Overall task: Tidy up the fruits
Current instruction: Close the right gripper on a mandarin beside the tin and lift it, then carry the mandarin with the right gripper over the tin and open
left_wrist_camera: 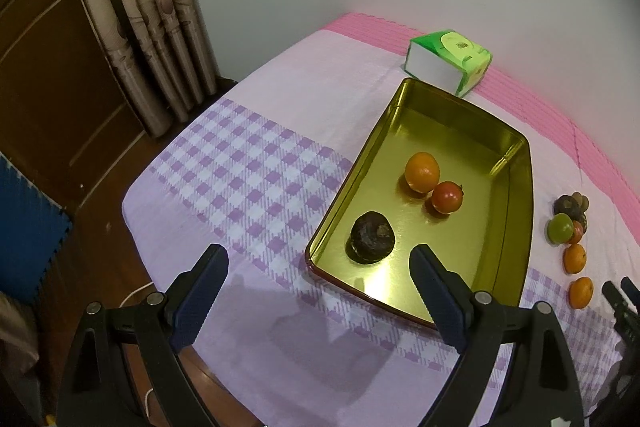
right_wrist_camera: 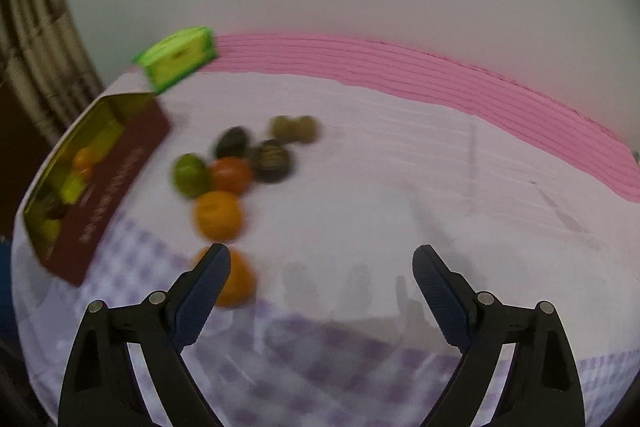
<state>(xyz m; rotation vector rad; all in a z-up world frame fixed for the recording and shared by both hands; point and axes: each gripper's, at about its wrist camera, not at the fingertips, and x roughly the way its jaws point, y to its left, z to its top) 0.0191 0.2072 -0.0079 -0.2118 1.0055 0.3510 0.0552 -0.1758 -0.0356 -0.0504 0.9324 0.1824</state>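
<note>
Our left wrist view looks steeply down from close above the near table edge onto the gold rectangular metal tray (left_wrist_camera: 516, 211). Our blurred right wrist view faces the far pink strip, tray (right_wrist_camera: 116, 187) at left. We share tray, green tissue pack (left_wrist_camera: 448, 61) (right_wrist_camera: 180, 59) and loose fruit cluster (left_wrist_camera: 570, 227) (right_wrist_camera: 240, 163).

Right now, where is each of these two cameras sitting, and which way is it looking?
Left wrist view: sits on the left gripper, looks down at the gold tin holding three fruits; its two open fingers show.
Right wrist view: sits on the right gripper, looks down, blurred, at the loose fruit pile on the cloth; its open fingers show.
Shared: the tin, the loose fruits, the green tissue pack and the pink-striped cloth edge.
</note>
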